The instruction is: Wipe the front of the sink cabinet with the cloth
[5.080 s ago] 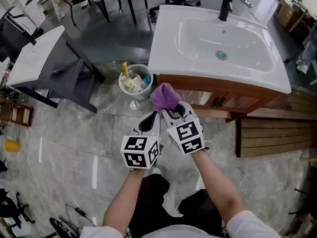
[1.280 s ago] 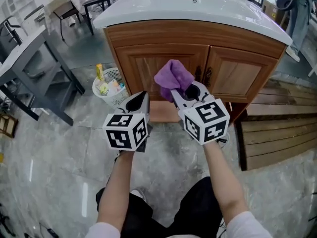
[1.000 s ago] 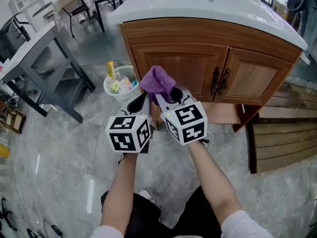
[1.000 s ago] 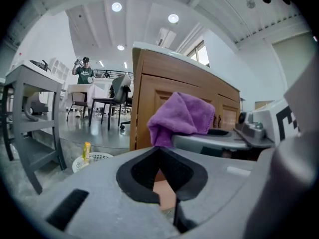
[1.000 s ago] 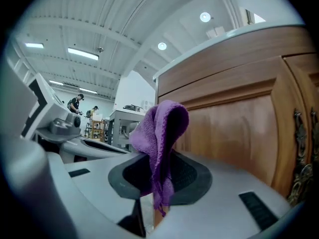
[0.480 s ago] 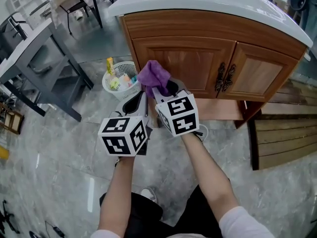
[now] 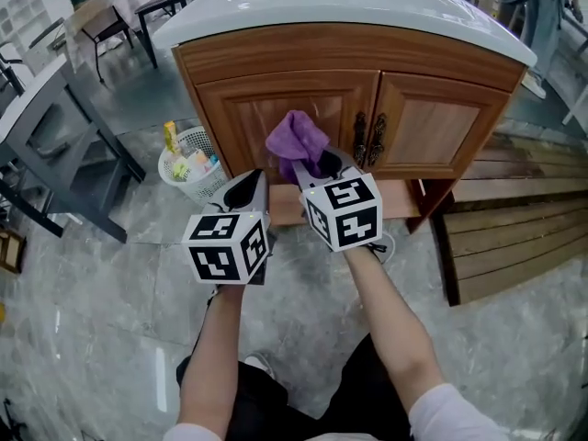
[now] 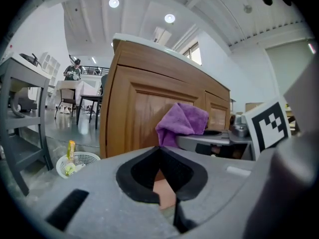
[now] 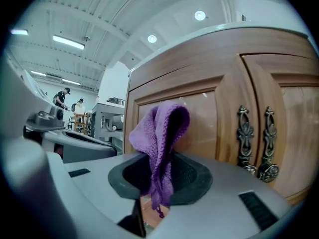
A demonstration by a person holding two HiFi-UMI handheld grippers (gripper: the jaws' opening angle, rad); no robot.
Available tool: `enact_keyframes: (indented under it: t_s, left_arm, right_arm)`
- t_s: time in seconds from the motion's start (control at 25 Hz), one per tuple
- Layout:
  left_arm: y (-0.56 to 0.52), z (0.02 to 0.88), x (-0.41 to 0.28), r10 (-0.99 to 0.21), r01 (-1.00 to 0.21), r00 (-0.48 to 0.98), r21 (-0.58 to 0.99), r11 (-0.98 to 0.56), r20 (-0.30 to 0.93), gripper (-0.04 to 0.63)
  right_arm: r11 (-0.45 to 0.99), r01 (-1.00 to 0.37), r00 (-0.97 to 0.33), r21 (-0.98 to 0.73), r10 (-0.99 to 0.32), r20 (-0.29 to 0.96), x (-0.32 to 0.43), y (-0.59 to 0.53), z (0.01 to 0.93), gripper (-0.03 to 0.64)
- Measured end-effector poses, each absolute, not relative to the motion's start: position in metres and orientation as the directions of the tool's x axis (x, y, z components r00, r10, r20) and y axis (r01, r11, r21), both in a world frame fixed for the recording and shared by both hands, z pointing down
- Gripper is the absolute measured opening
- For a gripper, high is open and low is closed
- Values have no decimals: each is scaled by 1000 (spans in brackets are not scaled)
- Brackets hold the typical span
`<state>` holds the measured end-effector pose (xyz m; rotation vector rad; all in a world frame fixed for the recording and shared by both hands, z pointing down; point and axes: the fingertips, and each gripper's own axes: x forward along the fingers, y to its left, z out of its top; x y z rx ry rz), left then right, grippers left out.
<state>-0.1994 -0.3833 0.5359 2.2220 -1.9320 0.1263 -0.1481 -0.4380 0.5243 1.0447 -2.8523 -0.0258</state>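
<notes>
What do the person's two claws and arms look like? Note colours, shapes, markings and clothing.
The left claw and right claw are pale grey moulded shells with black padding lining the jaws. Each carries a white cube printed with black square markers. Forearms are bare; white short sleeves show near the shoulders.

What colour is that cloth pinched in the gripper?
Purple. The cloth shows best in the right gripper view, held by the right gripper.

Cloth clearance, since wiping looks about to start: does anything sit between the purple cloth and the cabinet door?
Nothing visible does. The purple cloth, clamped in the right gripper, faces the left cabinet door directly; the door handles lie to its right, the wastebasket off left.
</notes>
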Motion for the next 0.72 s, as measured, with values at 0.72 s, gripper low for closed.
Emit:
enact_keyframes:
  t_s: [0.72]
  left_arm:
    - [-415, 539, -101, -938, -956, 294, 73, -285, 185, 3]
  right_arm:
    - [646, -763, -643, 34, -763, 72, 1, -459, 514, 74]
